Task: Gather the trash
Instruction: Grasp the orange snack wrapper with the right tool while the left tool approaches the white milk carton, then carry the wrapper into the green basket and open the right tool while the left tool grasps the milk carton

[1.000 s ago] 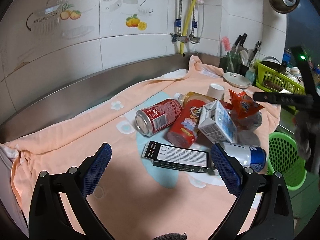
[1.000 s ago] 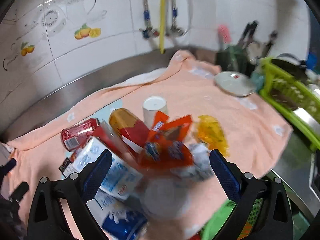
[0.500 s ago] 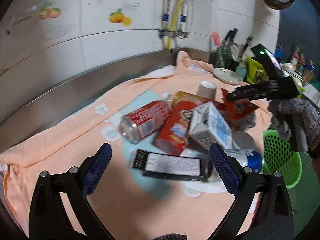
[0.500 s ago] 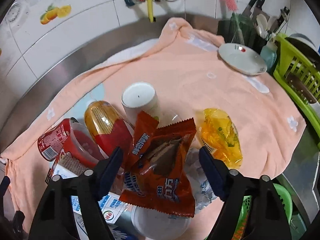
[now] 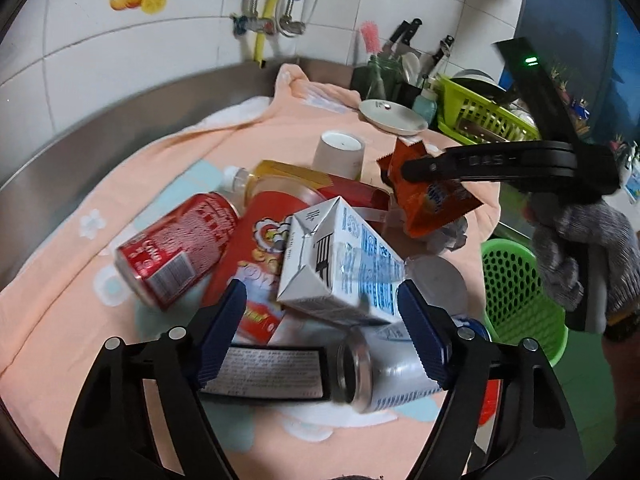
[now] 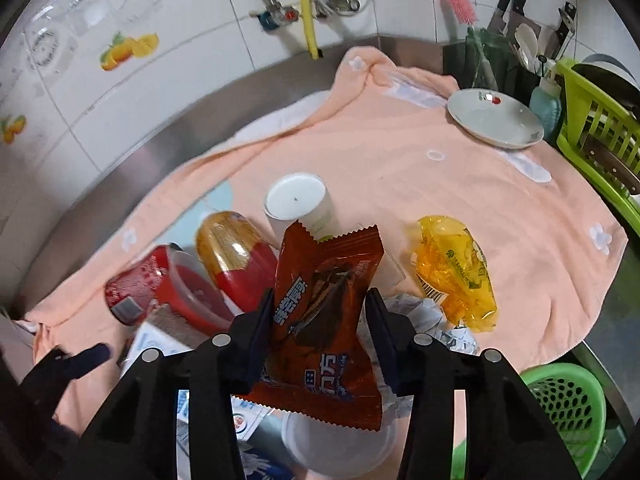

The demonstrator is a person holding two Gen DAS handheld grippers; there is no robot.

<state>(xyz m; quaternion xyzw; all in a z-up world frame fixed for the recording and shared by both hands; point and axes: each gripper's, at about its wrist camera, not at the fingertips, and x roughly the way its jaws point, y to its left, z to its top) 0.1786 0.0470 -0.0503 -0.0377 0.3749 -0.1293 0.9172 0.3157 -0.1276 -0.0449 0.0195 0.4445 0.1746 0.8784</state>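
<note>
Trash lies piled on a peach towel (image 6: 400, 160). My left gripper (image 5: 322, 332) hovers over the near end of a white and blue milk carton (image 5: 344, 264). Its jaws are closing with the carton between them, and a gap still shows on the left side. My right gripper (image 6: 320, 328) straddles an orange snack wrapper (image 6: 324, 312). Its jaws are also closing, with the pads close beside the wrapper's edges but no squeeze showing. A gloved hand (image 5: 580, 248) holds the right gripper. Around them lie a red can (image 5: 176, 252), a silver can (image 5: 384, 372) and a black box (image 5: 264, 372).
A paper cup (image 6: 300, 204), an amber bottle (image 6: 236, 256) and a yellow wrapper (image 6: 456, 268) lie further back. A green perforated basket (image 6: 568, 400) stands below the counter's right edge. At the back right are a plate (image 6: 492, 120), a green dish rack (image 6: 600, 120) and knives.
Both pairs of jaws have narrowed. My left gripper moved forward over the pile to the carton. My right gripper came down around the orange wrapper.
</note>
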